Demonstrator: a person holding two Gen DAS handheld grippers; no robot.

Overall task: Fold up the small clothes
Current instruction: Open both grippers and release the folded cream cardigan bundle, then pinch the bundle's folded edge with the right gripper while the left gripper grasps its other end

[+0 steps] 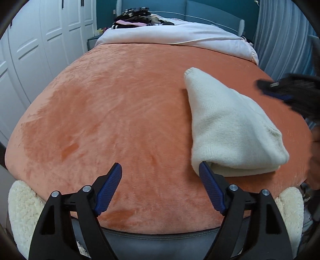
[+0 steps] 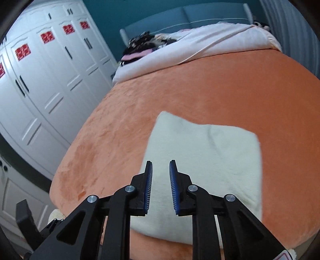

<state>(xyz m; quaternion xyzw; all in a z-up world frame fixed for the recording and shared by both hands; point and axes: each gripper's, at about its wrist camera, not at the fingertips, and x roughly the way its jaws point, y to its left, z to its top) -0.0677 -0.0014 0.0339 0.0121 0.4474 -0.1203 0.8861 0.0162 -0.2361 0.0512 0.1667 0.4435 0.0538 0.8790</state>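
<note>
Cream knit, a small sweater (image 1: 230, 128), lay folded into a thick bundle on the orange blanket (image 1: 112, 112) of the bed, toward the right side of the near edge. From the left wrist view it tapered to a narrow end pointing up the bed, with its stacked layers showing at the near edge. From the right wrist view it read as a rough rectangle, blurred but flat.

Left tongs (image 1: 160, 188) stood spread wide and held nothing; the right-hand finger (image 1: 210, 192) sat just at the sweater's near corner, and I could not tell if it touched. Right tongs (image 2: 161, 186) hovered above the bundle with a narrow gap between the blue pads, released, gripping no cloth.

My read: the folding of this piece looked finished or nearly so, with both tools off the cloth. The next move called for either a tidy-up of that tapered end or shifting the bundle aside, then fetching another piece, perhaps from the dark heap of clothes (image 1: 138, 19) at the far end on the white quilt (image 1: 180, 38). White wardrobe doors (image 2: 40, 96) stood to the left.
</note>
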